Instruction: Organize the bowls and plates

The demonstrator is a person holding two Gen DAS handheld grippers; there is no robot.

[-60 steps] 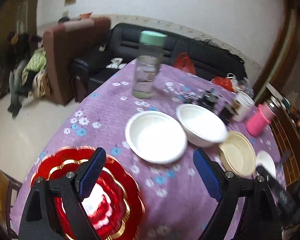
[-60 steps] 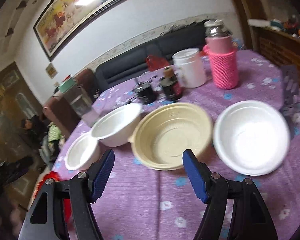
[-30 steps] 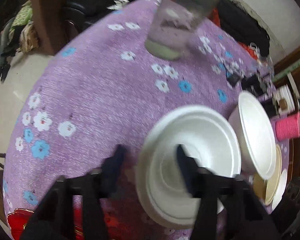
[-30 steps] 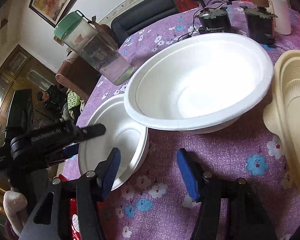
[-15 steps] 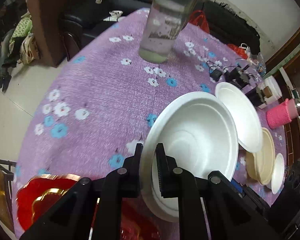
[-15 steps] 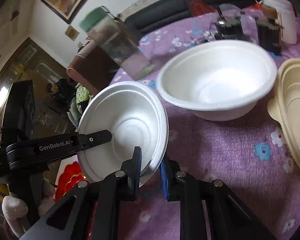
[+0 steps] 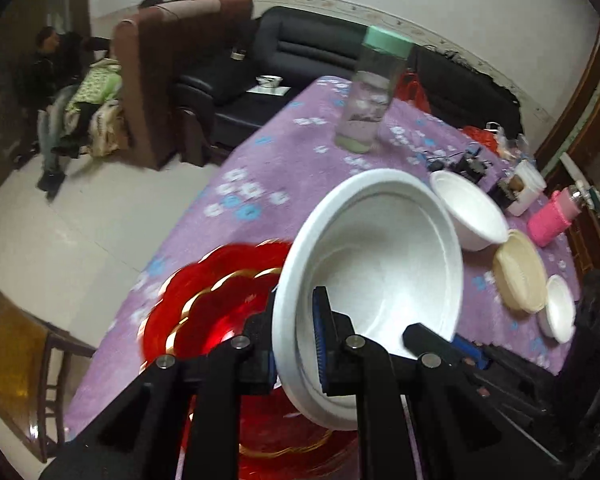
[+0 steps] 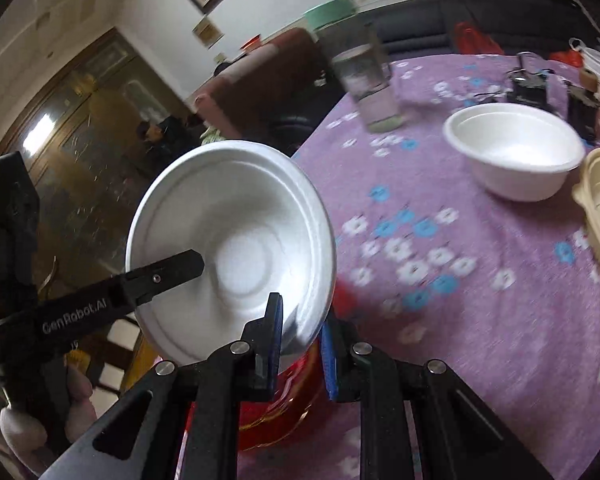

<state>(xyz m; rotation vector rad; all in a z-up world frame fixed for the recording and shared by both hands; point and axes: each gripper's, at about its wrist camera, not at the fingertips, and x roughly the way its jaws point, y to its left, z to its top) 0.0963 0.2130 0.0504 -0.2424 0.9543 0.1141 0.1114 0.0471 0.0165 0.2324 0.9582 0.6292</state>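
A white foam plate (image 7: 380, 264) is held tilted in the air by both grippers. My left gripper (image 7: 296, 340) is shut on its near rim. My right gripper (image 8: 300, 332) is shut on the opposite rim of the plate (image 8: 228, 240). The plate hangs above a red and gold plate (image 7: 208, 312) at the table's near end, which also shows in the right wrist view (image 8: 284, 404). A white bowl (image 8: 516, 152), a beige bowl (image 7: 520, 272) and a small white bowl (image 7: 560, 312) sit further along the table.
The purple flowered tablecloth (image 8: 460, 280) covers the table. A clear jar with a green lid (image 7: 372, 96) stands at the far end. A pink bottle (image 7: 552, 220), a white cup (image 7: 528, 188) and dark small items stand at the right. Sofas stand beyond.
The white plate has been lifted off the table by both grippers and carried back toward the red plate; it now hangs tilted over it.
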